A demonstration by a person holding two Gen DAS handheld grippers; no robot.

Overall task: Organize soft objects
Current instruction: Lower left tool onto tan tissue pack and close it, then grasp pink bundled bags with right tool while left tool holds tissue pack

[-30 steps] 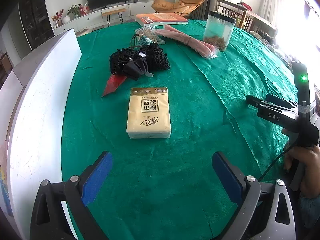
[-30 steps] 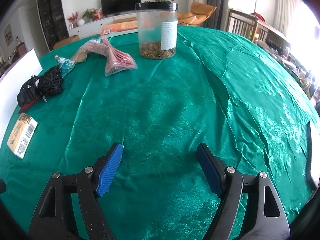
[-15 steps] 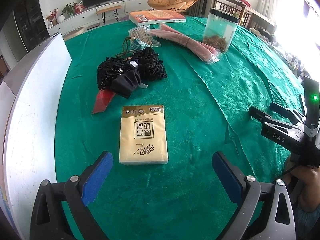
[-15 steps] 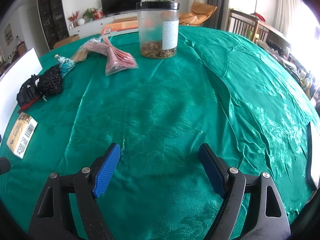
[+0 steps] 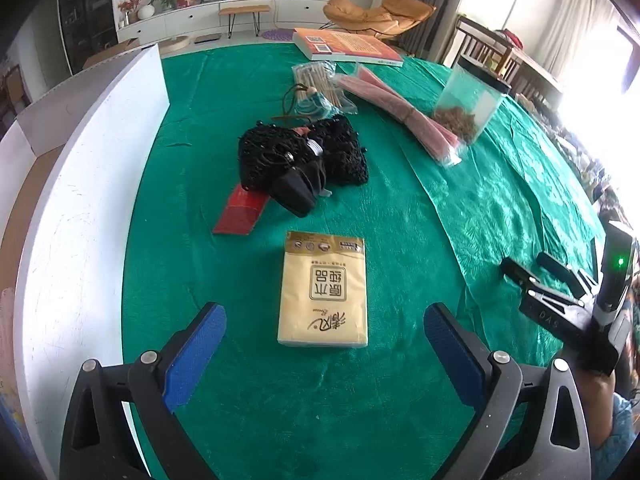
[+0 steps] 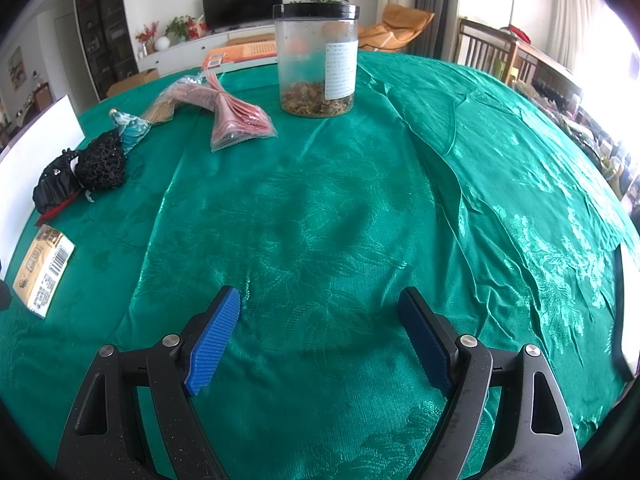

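Your tissue pack (image 5: 323, 292) shows large Chinese print upside down, roughly 原木纯品, plus a barcode on its side (image 6: 54, 268). Right gripper (image 5: 560, 312) body reads "DAS", inverted. Jar (image 6: 316, 60) label and book (image 5: 346, 46) cover too small to read.

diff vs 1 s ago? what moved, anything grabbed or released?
The left gripper has closed in on the yellow tissue pack: the pack now sits near its open, empty jaws, untouched. The right gripper kept its place over bare green cloth; its jaws have just been opening slightly, nothing between them. Nothing grabbed or released. Black mesh bundle, pink packet and jar unmoved.
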